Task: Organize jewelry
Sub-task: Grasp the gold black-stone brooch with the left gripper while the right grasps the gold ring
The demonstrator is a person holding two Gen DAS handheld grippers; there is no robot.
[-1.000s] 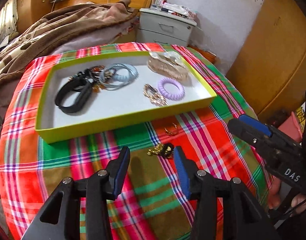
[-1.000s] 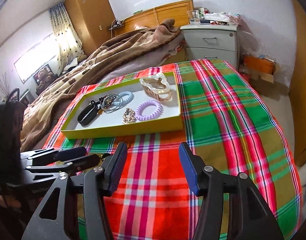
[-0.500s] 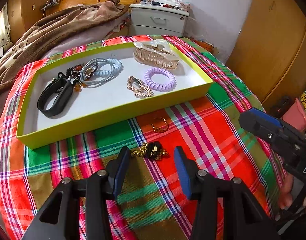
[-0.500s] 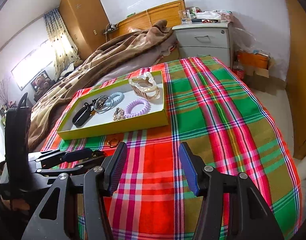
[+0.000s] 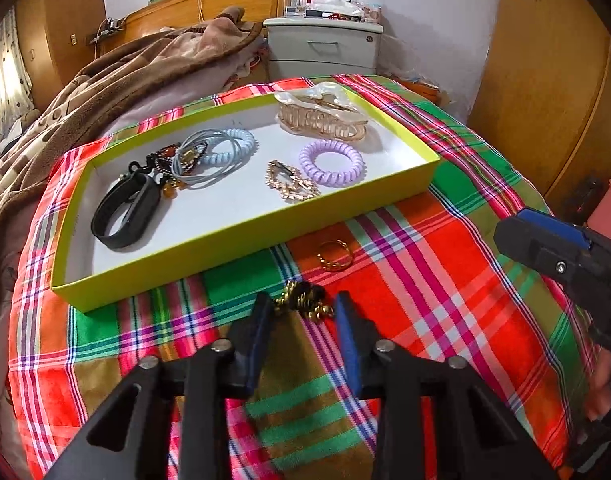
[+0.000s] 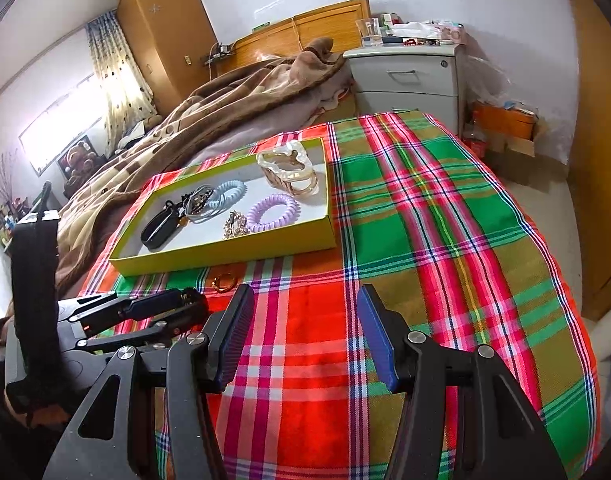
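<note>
I am closing the left gripper [image 5: 301, 312] on the gold-and-black brooch [image 5: 304, 301] – wide open a second ago, its pads are now narrowing around it, just before the yellow tray [image 5: 241, 236]'s near edge. The right gripper [image 6: 303, 334] is hanging spread, empty.
</note>
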